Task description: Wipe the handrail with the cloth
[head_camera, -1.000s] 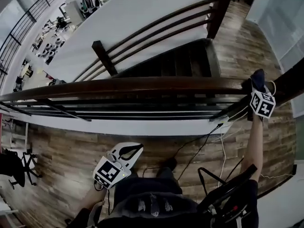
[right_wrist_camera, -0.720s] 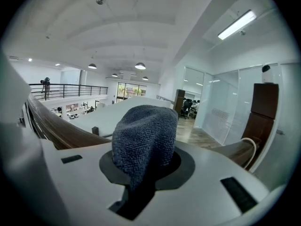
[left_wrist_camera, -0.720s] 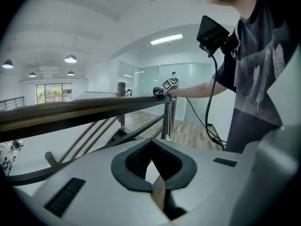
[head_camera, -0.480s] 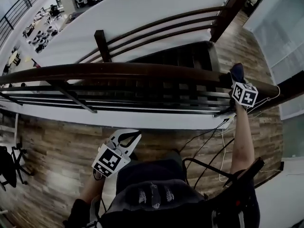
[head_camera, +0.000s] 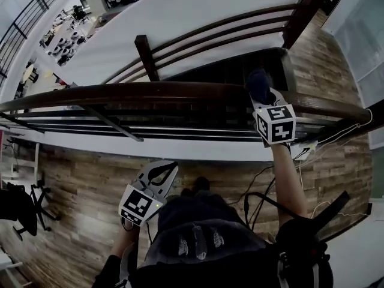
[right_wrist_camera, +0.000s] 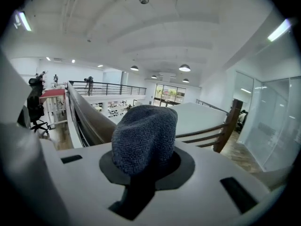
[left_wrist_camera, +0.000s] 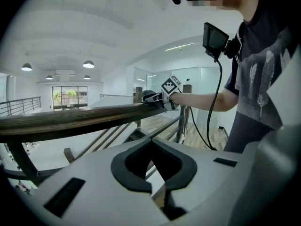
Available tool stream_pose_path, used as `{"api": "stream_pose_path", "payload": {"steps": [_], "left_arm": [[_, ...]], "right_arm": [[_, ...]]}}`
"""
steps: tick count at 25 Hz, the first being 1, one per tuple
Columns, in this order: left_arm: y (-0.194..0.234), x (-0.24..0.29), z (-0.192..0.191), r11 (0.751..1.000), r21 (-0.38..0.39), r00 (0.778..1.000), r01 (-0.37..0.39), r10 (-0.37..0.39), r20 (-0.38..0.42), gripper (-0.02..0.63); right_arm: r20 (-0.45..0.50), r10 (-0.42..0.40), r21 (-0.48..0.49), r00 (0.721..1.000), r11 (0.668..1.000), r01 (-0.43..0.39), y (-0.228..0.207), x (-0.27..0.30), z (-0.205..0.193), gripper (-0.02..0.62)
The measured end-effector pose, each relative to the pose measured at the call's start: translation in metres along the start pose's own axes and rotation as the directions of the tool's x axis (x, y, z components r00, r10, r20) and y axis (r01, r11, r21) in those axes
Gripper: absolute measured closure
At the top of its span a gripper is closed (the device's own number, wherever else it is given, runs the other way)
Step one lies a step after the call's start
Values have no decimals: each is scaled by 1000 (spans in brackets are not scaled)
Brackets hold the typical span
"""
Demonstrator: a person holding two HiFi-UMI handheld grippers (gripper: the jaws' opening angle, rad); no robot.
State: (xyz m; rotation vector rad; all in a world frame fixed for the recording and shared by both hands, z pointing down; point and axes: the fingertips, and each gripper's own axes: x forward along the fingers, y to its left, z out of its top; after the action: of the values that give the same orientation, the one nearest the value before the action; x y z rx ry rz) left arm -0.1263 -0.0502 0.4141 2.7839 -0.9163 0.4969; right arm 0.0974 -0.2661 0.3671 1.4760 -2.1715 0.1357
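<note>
A dark wooden handrail [head_camera: 150,93] runs left to right across the head view above a stairwell. My right gripper [head_camera: 262,99] is shut on a blue-grey knitted cloth [head_camera: 258,85] and presses it onto the rail's top, right of centre. In the right gripper view the cloth [right_wrist_camera: 143,138] bulges out of the jaws, and the handrail [right_wrist_camera: 89,119] stretches away to the left. My left gripper [head_camera: 168,169] hangs low by the person's waist, away from the rail, shut on nothing. The left gripper view shows the handrail [left_wrist_camera: 70,119] with the right gripper [left_wrist_camera: 158,98] on it.
Horizontal metal bars [head_camera: 180,131] run under the rail. Dark stairs [head_camera: 228,71] with a second wooden banister [head_camera: 210,38] drop away beyond it. Cables [head_camera: 264,179] trail on the wood floor [head_camera: 72,191]. A black office chair [head_camera: 18,212] stands at the left.
The right gripper has slid the cloth leftward along the handrail, from near its right end towards the middle. The left gripper has stayed low and shut.
</note>
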Motion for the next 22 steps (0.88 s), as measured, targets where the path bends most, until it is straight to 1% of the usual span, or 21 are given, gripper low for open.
{"api": "stream_pose_path", "payload": {"steps": [4,9,11,14,18,20,22], "left_arm": [[20,-10,-20,1000,30,999,-7,9,-53,600],[58,-39,-31,999,32,999,29,-29,-16,600],[84,-63,-41,999,28,999,40,-40,5,600],[126,-110,-64,998,-2,998,60,-60,28,600],[181,-171,-89,995,-19,995,100,-100,17,600],[199,-194,-99,993,-29,993,114,-113,18,600],[214,-212,-110,993,-49,994,110,-109,23,600]], "right_arm": [[15,85,-5,996,996,-85,51,18,14,529],[-24,141,-28,990,990,-142,123,49,39,529],[-29,154,-31,988,987,-155,161,61,53,529],[-29,161,-29,987,986,-162,224,83,77,529],[-40,174,-16,984,984,-175,309,118,114,529],[-61,183,-37,981,982,-185,350,133,130,529],[-77,203,-71,976,976,-208,391,147,144,529]]}}
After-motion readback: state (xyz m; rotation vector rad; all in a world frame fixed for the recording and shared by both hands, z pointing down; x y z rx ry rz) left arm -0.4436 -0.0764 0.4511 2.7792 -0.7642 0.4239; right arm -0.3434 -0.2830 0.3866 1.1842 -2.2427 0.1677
